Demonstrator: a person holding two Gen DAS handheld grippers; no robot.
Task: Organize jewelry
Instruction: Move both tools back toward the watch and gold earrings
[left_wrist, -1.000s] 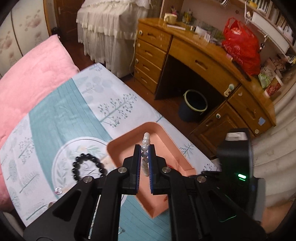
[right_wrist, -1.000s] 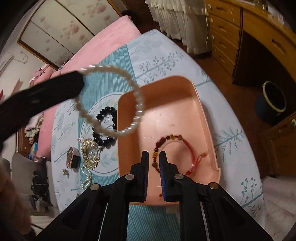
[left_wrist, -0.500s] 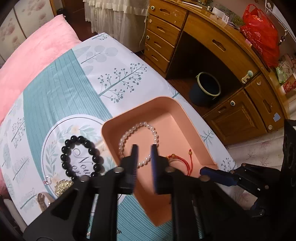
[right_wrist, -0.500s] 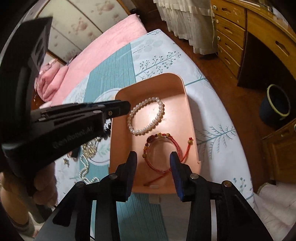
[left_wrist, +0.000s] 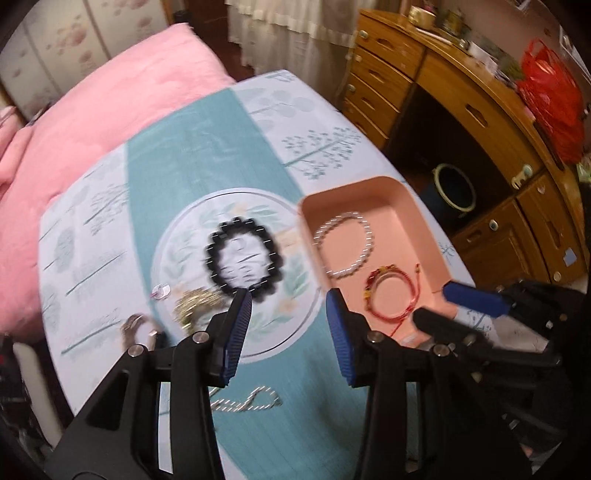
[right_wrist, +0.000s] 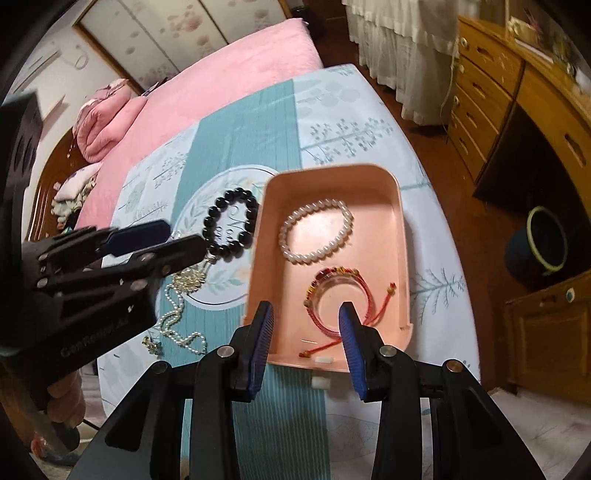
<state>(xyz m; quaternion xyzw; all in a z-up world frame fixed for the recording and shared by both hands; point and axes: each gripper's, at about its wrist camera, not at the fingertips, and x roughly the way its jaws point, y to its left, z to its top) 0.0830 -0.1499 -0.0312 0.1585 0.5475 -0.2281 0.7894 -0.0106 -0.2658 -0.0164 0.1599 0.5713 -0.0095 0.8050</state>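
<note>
left claw (left_wrist: 288, 297): jaws wide apart, empty, hovering above the bed cover
right claw (right_wrist: 304, 312): jaws wide apart, empty, hovering over the near end of the tray
tray (right_wrist: 400, 236): peach, open top, on the bed (right_wrist: 243, 122), long axis running away from both claws
in tray: pearl bracelet (right_wrist: 316, 236) at the far half, red cord bracelet (right_wrist: 338, 299) at the near half, close together, contact unclear
outside tray: black bead bracelet (left_wrist: 242, 256) flat on the round print, just left of the tray wall
key relation: black bead bracelet lies straight ahead of the left claw, its near edge just past the left fingertip (left_wrist: 242, 299); tray sits to its right. Left claw is clearly nearer than the right one.
also loose: gold piece (left_wrist: 197, 301), pearl necklace (right_wrist: 175, 314), small charm (left_wrist: 160, 291), all left of and nearer than the black beads
judgement: 2 pieces stowed, black beads look like the next pick; needs a short forward drop, then a carry right over the tray wall
risk: round beads may roll out of a shallow pinch
</note>
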